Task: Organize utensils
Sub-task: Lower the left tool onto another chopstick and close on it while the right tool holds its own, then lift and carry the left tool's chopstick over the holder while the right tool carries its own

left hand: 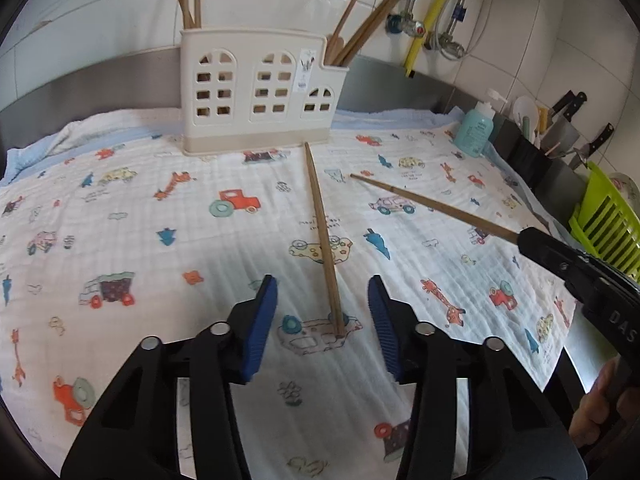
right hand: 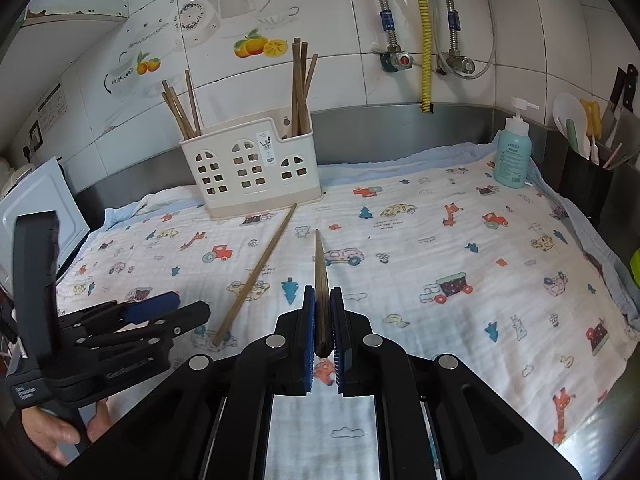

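holder (right hand: 248, 168): chopsticks in both end slots, middle unclear | loose chopstick (left hand: 324, 240) flat, tip toward holder | left gripper (left hand: 322, 300) apart around it | right gripper (right hand: 322, 328) clamped on second chopstick (right hand: 320, 268)

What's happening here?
A person is sorting chopsticks into the holder with two handheld grippers. The right gripper is shut on one chopstick, lifted off the cloth. The left gripper is open, straddling the near end of the other chopstick, which lies on the cloth. The holder's end slots already have chopsticks.
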